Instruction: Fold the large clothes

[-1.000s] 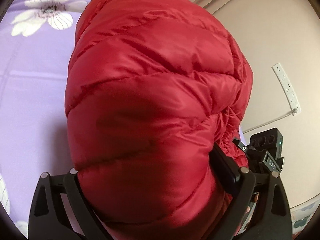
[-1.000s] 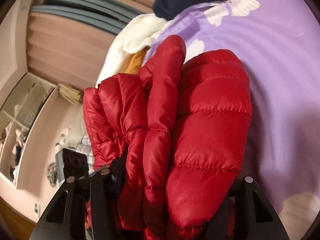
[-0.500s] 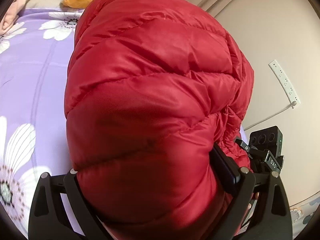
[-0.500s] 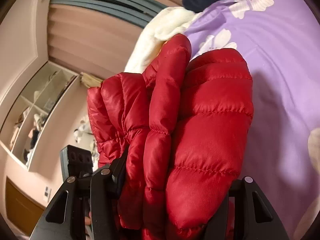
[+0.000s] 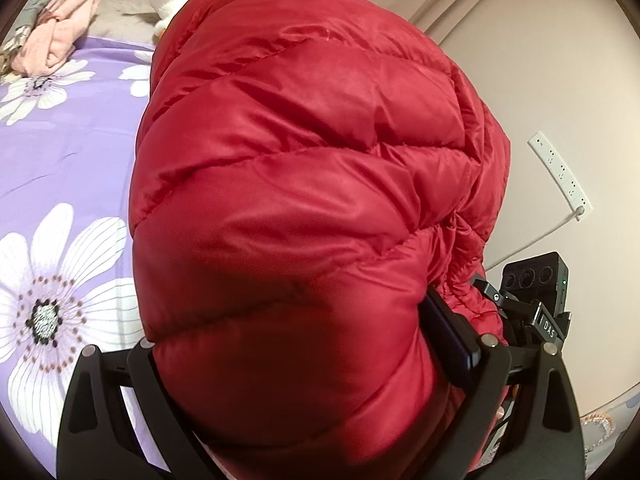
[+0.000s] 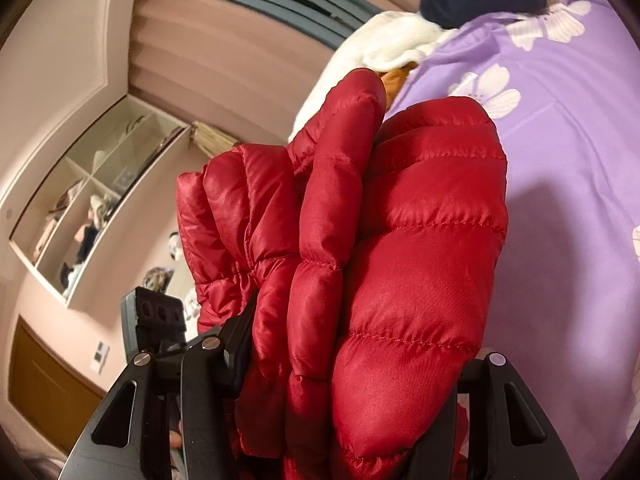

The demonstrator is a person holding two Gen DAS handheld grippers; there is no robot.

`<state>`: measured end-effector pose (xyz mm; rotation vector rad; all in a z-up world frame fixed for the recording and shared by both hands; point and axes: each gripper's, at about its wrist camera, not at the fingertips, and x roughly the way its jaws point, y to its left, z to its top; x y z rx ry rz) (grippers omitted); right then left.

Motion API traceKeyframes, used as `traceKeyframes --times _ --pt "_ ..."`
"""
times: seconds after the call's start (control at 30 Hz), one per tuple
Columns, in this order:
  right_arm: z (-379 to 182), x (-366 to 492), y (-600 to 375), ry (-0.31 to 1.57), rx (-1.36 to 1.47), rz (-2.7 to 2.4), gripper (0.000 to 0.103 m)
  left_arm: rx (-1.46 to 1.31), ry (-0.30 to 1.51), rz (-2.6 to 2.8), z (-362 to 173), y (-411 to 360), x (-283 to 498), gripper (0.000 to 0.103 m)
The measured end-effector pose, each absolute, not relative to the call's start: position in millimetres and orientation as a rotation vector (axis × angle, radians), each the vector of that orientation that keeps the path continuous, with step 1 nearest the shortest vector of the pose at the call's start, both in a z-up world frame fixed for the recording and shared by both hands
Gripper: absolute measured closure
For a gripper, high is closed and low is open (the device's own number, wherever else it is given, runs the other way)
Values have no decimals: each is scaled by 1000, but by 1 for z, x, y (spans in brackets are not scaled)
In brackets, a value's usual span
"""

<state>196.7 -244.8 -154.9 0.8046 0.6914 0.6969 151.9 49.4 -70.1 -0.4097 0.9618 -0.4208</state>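
Left tongs [image 5: 304, 364] clamp a thick bundle of the red jacket [image 5: 312, 184]; right tongs [image 6: 352, 364] stand about half open, pinching several folded layers of it. Jacket is off the bed [image 5: 60, 168], bulging forward from both tongs, with the purple sheet beyond and below. Long axis of the bundle appears to run between the two grips, though neither view shows its full span. Both hands equally engaged; neither nearer. Count: one jacket, two tongs. Judgement: next comes lowering it flat onto the bed.
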Motion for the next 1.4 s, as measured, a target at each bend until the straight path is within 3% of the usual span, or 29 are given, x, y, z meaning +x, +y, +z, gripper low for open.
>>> traceKeyframes --times 0.83,1.4 --pt "-140 261 -175 779 643 824 49 -514 891 -293 -108 113 213 6" --pt "-148 299 -151 814 626 821 49 -561 909 -279 -154 144 297 6"
